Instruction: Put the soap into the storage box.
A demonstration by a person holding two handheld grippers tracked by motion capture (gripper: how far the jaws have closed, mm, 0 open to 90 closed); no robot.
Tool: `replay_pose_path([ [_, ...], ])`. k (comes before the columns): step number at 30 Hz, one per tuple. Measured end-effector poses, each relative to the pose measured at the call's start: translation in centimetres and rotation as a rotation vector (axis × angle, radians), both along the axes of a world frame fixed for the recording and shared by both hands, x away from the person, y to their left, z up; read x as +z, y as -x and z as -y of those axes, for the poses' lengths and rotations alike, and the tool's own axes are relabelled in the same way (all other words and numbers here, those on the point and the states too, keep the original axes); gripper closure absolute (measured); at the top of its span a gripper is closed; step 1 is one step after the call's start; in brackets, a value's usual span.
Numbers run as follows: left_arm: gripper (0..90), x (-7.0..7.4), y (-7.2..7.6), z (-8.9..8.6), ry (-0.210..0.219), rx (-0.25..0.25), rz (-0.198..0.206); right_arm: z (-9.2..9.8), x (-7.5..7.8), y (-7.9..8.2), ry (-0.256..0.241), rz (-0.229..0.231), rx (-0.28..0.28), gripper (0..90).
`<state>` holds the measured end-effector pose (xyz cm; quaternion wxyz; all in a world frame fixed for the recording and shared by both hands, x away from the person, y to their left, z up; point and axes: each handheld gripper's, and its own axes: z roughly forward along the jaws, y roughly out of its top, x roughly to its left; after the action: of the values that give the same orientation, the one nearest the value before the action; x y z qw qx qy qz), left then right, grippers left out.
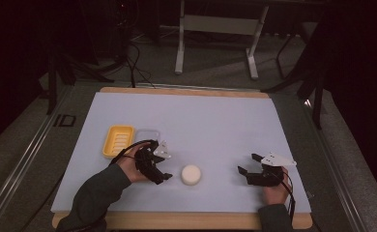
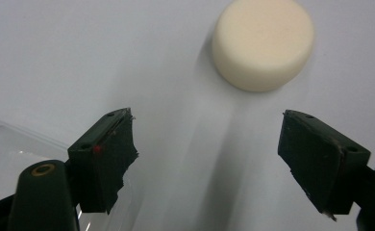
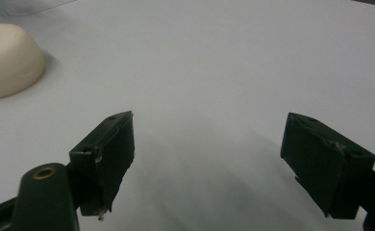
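High view: the left claw (image 1: 158, 170) hangs spread and empty beside the round white soap bar (image 1: 191, 174), soap at its three o'clock on the worktop (image 1: 215, 121). The yellow soap dish (image 1: 118, 140) and clear lid (image 1: 147, 134) wait at eleven. The right claw (image 1: 251, 164) rests spread, well apart.

Left gripper view: soap (image 2: 263, 43) at one o'clock, ahead of the open jaws — looks like the approach. Next, swing right, straddle, pinch.

Right gripper view: soap (image 3: 7, 60) at ten o'clock, jaws wide, nothing held.

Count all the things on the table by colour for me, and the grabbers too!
Yellow tray: 1
Clear lid: 1
Cream round soap: 1
Black grippers: 2, the left gripper and the right gripper
Total: 5
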<state>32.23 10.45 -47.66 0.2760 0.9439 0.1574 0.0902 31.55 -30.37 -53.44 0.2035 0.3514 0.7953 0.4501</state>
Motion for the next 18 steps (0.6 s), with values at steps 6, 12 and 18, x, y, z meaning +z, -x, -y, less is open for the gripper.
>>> replay_pose_path([
  [6,16.7,0.1,-0.3,0.6,-0.018,-0.021,-0.017,0.0,0.0,0.0,0.001,-0.002,0.001,18.9],
  [12,15.1,0.1,-0.4,1.3,-0.046,-0.043,-0.02,0.0,0.0,0.0,0.0,-0.003,0.001,18.9],
  [18,14.4,0.1,-0.6,1.7,-0.062,-0.057,-0.024,0.0,0.0,0.0,0.002,-0.002,0.002,18.9],
])
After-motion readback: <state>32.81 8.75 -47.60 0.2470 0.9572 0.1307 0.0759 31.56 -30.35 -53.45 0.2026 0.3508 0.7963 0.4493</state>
